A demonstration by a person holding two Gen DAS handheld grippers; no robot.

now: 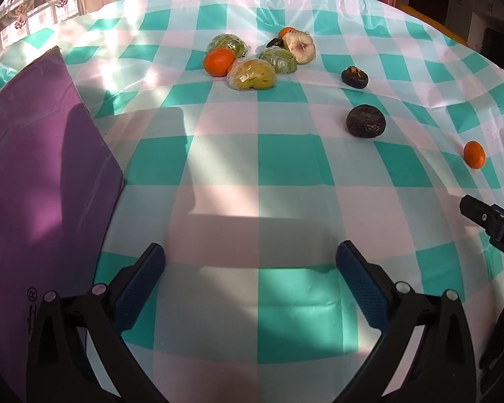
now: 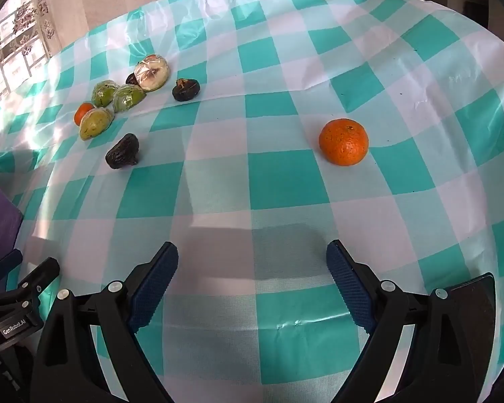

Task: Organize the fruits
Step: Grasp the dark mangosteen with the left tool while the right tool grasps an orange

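Below, both tools stand wide apart and hold nothing: the left gripper (image 1: 250, 265) hangs over bare checked tablecloth (image 1: 285, 168) near the table's front edge, and the right gripper (image 2: 252, 262) does the same a little to its right, its blue pads (image 2: 347, 278) well clear of any fruit. Nearest the right gripper lies a lone orange (image 2: 343, 141), alone on the cloth ahead and slightly right of the opening. Ahead of the left gripper, toward the right, sits a dark wrinkled fruit (image 1: 366, 121), with a smaller dark fruit (image 1: 354, 77) beyond it. Farther off is the main cluster: three green fruits in clear wrap (image 1: 252, 74), a second orange (image 1: 219, 62) touching them on the left, a pale cut fruit in wrap (image 1: 299, 47), and a further orange and dark piece half hidden behind. A purple mat (image 1: 43, 168) covers the near left of the table and is the likely place for sorted fruit, though that is a judgement. The step in hand appears to be the first approach. To do it well, centre the open pads on the lone orange's widest part, descend until they straddle it just above the cloth, and close gently, since a round fruit rolls if struck off-centre and the glossy cloth may wrinkle or slide.
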